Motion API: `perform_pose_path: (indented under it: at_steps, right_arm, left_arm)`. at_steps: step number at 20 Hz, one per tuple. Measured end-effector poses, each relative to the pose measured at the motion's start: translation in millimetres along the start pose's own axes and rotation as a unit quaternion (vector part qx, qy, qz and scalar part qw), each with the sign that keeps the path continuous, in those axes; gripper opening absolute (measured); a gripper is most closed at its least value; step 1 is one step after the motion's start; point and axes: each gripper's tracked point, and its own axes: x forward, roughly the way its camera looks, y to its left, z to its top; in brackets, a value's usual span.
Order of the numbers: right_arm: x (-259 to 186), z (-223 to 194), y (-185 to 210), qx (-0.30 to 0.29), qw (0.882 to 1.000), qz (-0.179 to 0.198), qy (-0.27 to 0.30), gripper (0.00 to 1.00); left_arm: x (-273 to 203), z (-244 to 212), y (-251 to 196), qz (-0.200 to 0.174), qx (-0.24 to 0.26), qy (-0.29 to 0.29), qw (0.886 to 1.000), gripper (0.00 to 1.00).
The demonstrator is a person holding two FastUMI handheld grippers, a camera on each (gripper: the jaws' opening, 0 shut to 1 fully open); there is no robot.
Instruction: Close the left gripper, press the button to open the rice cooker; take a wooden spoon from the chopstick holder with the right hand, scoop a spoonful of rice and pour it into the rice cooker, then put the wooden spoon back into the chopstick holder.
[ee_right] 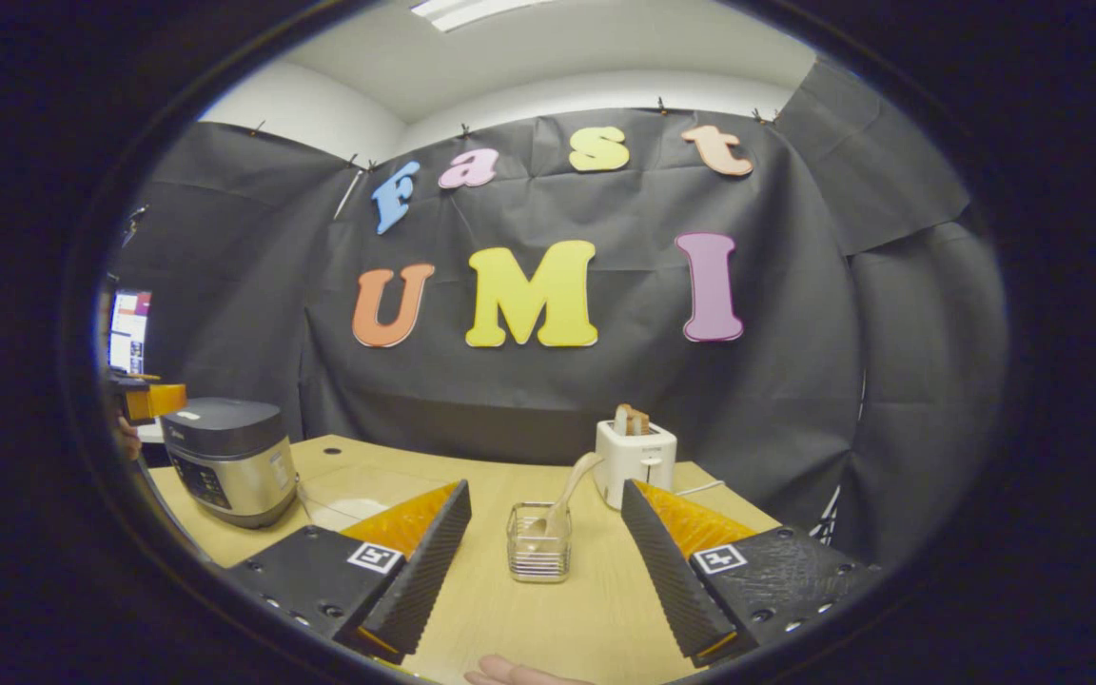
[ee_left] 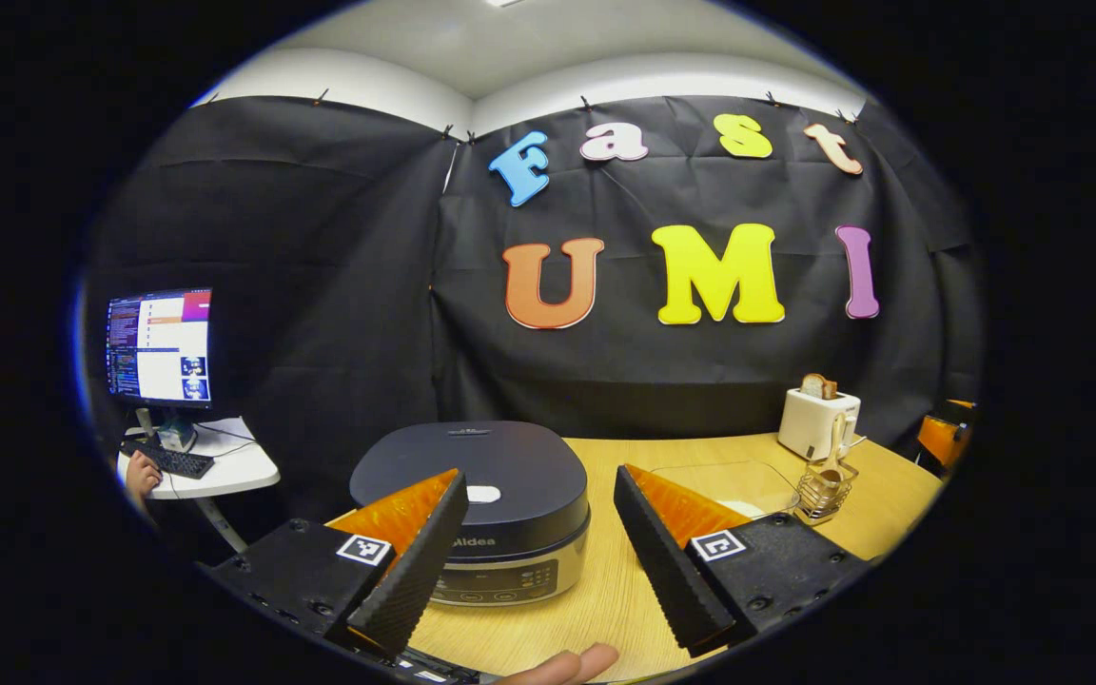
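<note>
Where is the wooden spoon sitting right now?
The wooden spoon stands tilted in the wire chopstick holder on the table, straight ahead of the open right gripper, with the white toaster just behind it.

A: How does the left gripper stand?

B: Its two ribbed, wedge-shaped fingers are spread wide apart and hold nothing. A bare fingertip of the holding hand shows at the bottom edge, below the gap.

A: And the right gripper?

B: Much the same: fingers set wide, nothing between them, level and pointing forward. Part of a hand shows at the bottom edge.
</note>
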Motion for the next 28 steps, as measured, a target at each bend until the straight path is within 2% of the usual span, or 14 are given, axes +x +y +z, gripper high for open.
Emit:
perform_pose_path:
  at_steps: [5,8,10,12,16,18,22,25,28]
  right_arm:
    - [-5.7,3.3,1.7,-0.016,1.000,0.003,-0.003,0.94]
    - [-9.8,9.2,6.0,-0.020,1.000,0.008,-0.016,0.95]
    - [-10.0,8.8,10.0,-0.010,1.000,0.018,-0.016,0.95]
    - [-9.6,3.0,13.0,-0.007,1.000,0.026,-0.005,0.96]
    - [-12.7,6.6,11.0,-0.016,1.000,0.021,-0.006,0.95]
    - [-14.3,7.6,11.6,-0.016,1.000,0.021,-0.008,0.95]
    - [-16.1,10.5,8.7,-0.024,0.999,0.017,-0.012,0.95]
    - [-16.1,11.5,6.9,-0.025,0.999,0.016,-0.015,0.95]
    - [-14.3,6.2,7.2,-0.018,1.000,0.017,-0.005,0.95]
  left_arm:
    - [5.7,9.9,4.4,-0.002,0.025,0.015,1.000,0.96]
    - [13.0,11.4,10.9,-0.003,0.041,0.054,0.998,0.78]
    - [19.3,10.3,17.5,-0.003,0.045,0.082,0.996,0.72]
    - [25.3,6.0,22.0,-0.005,0.034,0.113,0.993,0.47]
    - [36.8,-2.9,34.0,0.001,0.011,0.160,0.987,0.12]
    - [42.6,-13.6,38.2,0.007,0.006,0.186,0.982,0.03]
    - [50.1,-41.0,41.6,0.002,-0.020,0.239,0.971,0.02]
    - [47.8,-41.0,41.1,-0.001,-0.023,0.244,0.969,0.02]
    - [49.5,-43.9,39.7,-0.014,-0.005,0.245,0.969,0.03]
